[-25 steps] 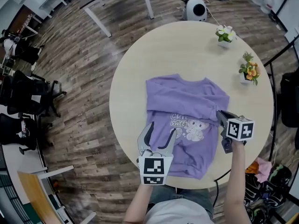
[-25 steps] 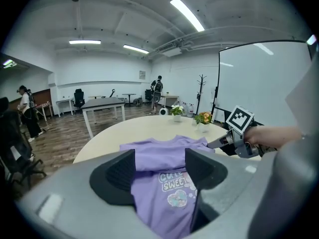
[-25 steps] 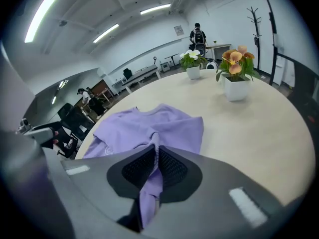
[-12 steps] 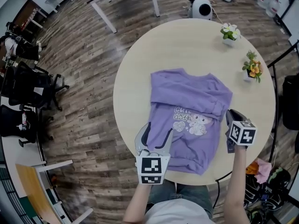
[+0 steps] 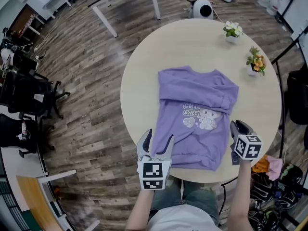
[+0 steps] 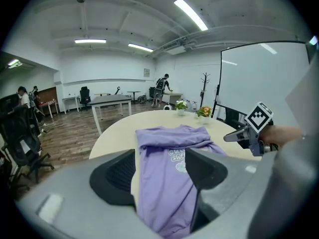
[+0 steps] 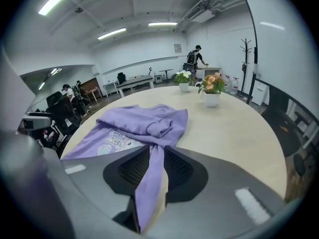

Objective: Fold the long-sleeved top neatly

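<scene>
A purple long-sleeved top (image 5: 197, 114) with a cartoon print lies on the round table (image 5: 144, 81), its upper part folded over. My left gripper (image 5: 158, 138) stands open at the top's near left hem; in the left gripper view the hem (image 6: 164, 183) lies between the wide-apart jaws of the left gripper (image 6: 160, 152) without touching the pads. My right gripper (image 5: 238, 128) is at the table's near right edge, just off the top. In the right gripper view a sleeve (image 7: 151, 178) runs from the top (image 7: 137, 123) down through my right gripper (image 7: 153, 151). Its jaws have just been opening, and the sleeve still fills the narrow gap.
Two small flower pots (image 5: 232, 31) (image 5: 255, 64) stand at the table's far right. The near table edge is right under both grippers. On the floor are a white round device (image 5: 202, 7), office chairs (image 5: 24, 95) at the left and a second table's legs (image 5: 103, 20).
Both grippers have drawn back toward the table's near edge. The right gripper has gone from over the top's right side to just beyond its right edge.
</scene>
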Available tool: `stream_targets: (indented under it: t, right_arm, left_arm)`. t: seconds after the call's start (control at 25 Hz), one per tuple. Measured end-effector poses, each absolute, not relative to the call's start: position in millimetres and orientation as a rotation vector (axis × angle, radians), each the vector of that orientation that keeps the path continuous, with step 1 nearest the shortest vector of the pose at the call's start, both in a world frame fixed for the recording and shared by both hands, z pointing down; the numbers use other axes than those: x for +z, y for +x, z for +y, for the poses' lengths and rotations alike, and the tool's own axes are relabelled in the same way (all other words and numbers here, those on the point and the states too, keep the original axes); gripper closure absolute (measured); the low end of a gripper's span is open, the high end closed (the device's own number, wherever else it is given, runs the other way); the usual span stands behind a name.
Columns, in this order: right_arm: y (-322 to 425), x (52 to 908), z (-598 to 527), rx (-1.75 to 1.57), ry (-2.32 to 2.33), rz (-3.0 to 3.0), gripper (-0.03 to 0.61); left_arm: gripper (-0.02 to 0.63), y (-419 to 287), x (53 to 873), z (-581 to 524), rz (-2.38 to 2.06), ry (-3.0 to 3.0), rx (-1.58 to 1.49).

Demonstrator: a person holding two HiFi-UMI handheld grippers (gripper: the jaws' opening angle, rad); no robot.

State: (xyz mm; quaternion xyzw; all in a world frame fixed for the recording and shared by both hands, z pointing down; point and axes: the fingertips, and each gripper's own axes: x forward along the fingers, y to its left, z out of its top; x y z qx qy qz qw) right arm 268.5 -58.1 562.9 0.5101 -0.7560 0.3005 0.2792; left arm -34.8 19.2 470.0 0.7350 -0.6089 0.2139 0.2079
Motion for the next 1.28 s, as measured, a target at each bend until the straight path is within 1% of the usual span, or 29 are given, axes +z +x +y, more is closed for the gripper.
stream_targets:
  t: [0.08, 0.56, 0.96, 1.28]
  right_arm:
    - [265.2, 564.9, -40.6, 0.847, 1.381, -2.024, 0.442]
    - [261.5, 572.2, 65.1, 0.902, 1.471, -1.950, 0.419]
    - [252.6, 597.3, 143.5, 0.929, 1.419, -1.906, 0.399]
    - [243.4, 610.0, 173.5, 0.841, 1.365, -1.879, 0.394]
  left_arm:
    - [0.204, -37.7, 469.8, 26.7, -1.677, 2.063, 0.597]
    - [0.203, -50.1, 485.1, 73.1, -1.588, 2.104, 0.623]
    - [0.203, -47.3, 521.2, 123.6, -1.451, 2.118, 0.708]
    - [0.204, -45.1, 556.6, 155.1, -1.360, 2.102, 0.809]
